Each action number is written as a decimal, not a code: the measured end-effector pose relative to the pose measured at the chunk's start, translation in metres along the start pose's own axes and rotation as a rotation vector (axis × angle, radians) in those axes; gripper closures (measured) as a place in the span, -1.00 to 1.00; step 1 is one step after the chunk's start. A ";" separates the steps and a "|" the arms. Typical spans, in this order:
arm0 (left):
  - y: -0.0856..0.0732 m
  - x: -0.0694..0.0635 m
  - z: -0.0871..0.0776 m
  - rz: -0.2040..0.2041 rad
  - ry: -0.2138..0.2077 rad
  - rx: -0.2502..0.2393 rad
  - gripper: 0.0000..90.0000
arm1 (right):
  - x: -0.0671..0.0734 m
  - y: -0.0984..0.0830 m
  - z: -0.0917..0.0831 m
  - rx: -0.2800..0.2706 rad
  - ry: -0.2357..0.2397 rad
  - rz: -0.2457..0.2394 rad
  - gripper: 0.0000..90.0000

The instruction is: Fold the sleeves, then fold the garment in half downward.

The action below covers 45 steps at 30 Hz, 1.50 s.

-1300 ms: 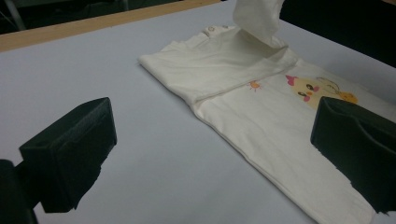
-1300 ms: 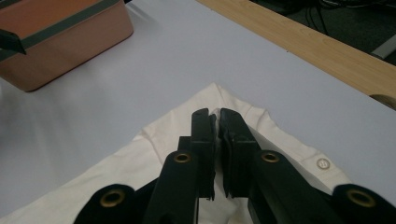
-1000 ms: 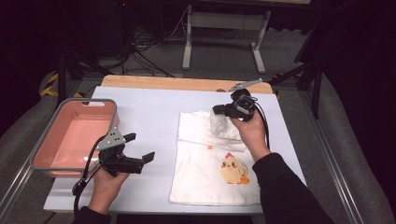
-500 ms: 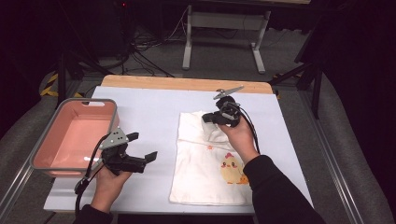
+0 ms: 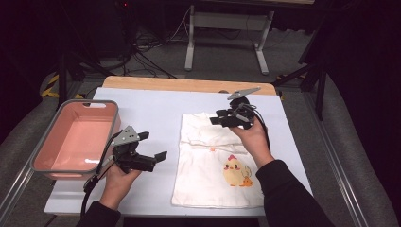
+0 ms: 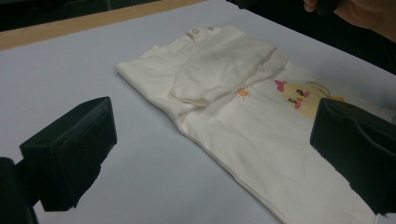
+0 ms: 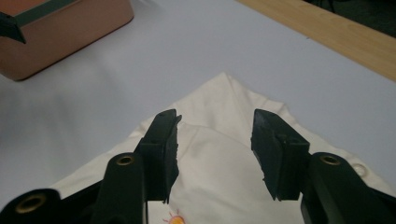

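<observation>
Right gripper [image 5: 218, 118] hovers over the upper part of the cream shirt [image 5: 215, 165], near the far edge of the desk [image 5: 156, 109]. Its jaws have just been opening and now stand parted, with nothing pinched between them. In the right gripper view the right gripper [image 7: 215, 140] looks down on a folded flap of the shirt [image 7: 219, 186], whose corner points toward the wooden strip [image 7: 327, 32] along the desk's far edge. The pads are off the cloth.

Left gripper [image 5: 153, 146] is held low over bare desk between the pink tub [image 5: 75, 137] and the shirt, pointing toward the shirt. Its jaws are spread wide and hold nothing. In the left gripper view the left gripper [image 6: 210, 149] frames the shirt [image 6: 233, 107] between its two black pads without touching it.

The shirt lies flat on the right half of the desk, its lower hem near the front edge. Its upper part is folded down over itself, so a doubled layer sits across the chest. A yellow chick print [image 5: 235, 171] shows on the lower front, and a small orange sun mark [image 6: 242, 93] sits just below the fold. The pink tub rests at the left edge of the desk, well apart from the shirt, and it is hollow side up.
</observation>
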<state>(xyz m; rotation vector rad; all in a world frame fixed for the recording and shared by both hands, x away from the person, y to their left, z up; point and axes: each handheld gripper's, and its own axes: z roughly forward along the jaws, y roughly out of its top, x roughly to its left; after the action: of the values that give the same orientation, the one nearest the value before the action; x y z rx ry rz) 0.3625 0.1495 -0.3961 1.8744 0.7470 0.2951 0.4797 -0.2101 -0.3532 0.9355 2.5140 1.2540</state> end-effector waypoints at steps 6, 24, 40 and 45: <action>0.014 0.002 0.013 -0.008 -0.029 -0.008 -0.97 | -0.013 -0.009 -0.030 -0.054 -0.064 -0.024 -0.16; 0.048 0.012 0.050 0.031 -0.017 0.031 -0.98 | -0.041 -0.035 -0.068 -0.105 -0.150 -0.010 -0.98; 0.061 0.027 0.084 0.010 0.080 0.117 -0.90 | -0.062 -0.046 -0.064 -0.070 -0.197 0.023 -0.95; 0.062 0.038 0.099 -0.048 0.088 0.152 -0.84 | -0.070 -0.049 -0.059 -0.059 -0.210 0.028 -0.86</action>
<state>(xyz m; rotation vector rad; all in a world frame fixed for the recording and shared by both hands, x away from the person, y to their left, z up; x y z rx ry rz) 0.4658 0.0835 -0.3868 1.9933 0.8942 0.2982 0.4877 -0.3135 -0.3621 1.0337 2.2989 1.1639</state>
